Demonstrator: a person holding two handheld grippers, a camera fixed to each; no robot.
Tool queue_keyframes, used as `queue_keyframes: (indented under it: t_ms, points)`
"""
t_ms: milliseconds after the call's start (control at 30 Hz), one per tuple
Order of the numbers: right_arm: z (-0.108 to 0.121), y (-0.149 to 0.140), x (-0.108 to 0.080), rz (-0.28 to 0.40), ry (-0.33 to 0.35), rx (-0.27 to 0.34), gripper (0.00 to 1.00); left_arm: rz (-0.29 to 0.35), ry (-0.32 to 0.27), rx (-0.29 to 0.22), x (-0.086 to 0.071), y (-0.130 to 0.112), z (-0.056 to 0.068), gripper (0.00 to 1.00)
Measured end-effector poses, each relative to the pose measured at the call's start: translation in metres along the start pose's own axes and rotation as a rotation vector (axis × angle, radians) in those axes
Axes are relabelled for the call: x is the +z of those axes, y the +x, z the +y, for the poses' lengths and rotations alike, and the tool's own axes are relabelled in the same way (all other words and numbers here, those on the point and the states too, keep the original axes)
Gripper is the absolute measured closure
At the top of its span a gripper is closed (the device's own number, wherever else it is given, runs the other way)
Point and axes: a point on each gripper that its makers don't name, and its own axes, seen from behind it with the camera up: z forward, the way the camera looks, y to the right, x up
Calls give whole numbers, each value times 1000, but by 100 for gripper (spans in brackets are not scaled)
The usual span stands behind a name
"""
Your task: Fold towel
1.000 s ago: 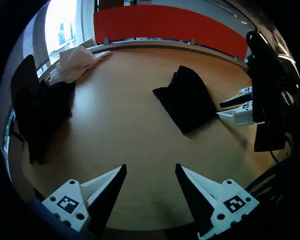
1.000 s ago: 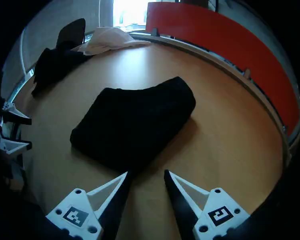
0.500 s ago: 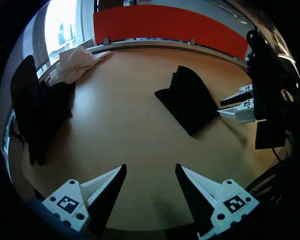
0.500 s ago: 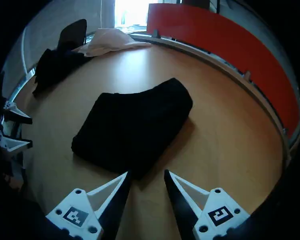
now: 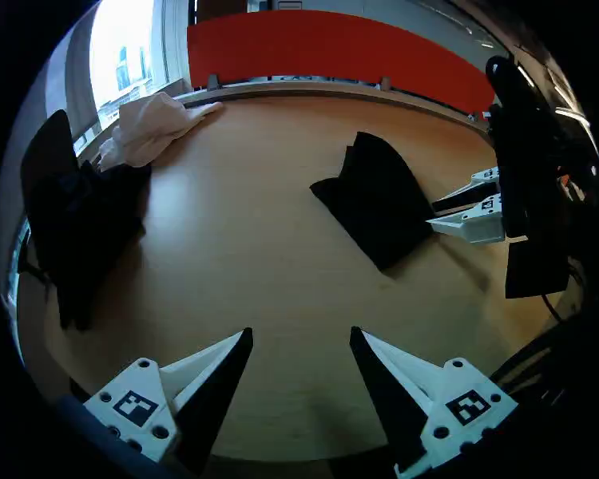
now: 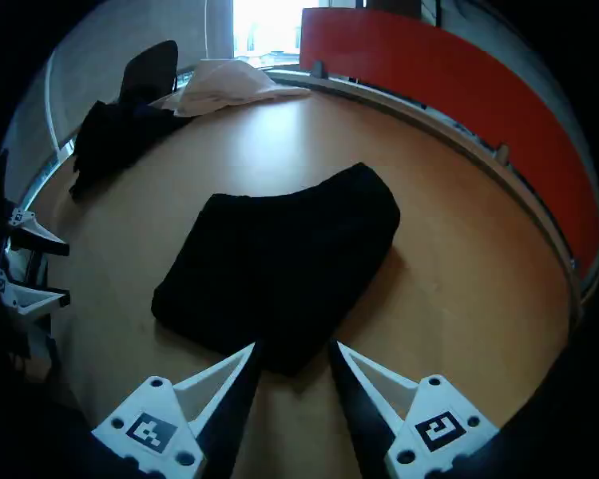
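Black towel (image 6: 287,255) edge between spread right claw (image 6: 293,345) tips

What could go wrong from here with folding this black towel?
The right gripper is open at the near corner of the black towel; closing there may pinch only the top layer. The left gripper hangs open over bare table, so a one-sided pull could drag the towel askew.

White wedge fingers on the left gripper (image 5: 299,331), black inner pads, a square black-and-white marker (image 5: 136,407) and round screw holes on each. The right gripper (image 6: 293,345): same build, same markers.
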Motion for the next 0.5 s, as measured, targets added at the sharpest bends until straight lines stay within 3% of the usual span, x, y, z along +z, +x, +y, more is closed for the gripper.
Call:
queue_keyframes:
  t_ms: [100, 367, 500]
  points:
    - [1, -1, 1, -2, -1, 2, 55, 0, 1, 1, 0, 0, 0, 10]
    - [3, -2, 2, -4, -3, 10, 56, -2, 2, -1, 0, -1, -1, 10]
    - [4, -3, 3, -5, -3, 7, 62, -3, 2, -1, 0, -1, -1, 10]
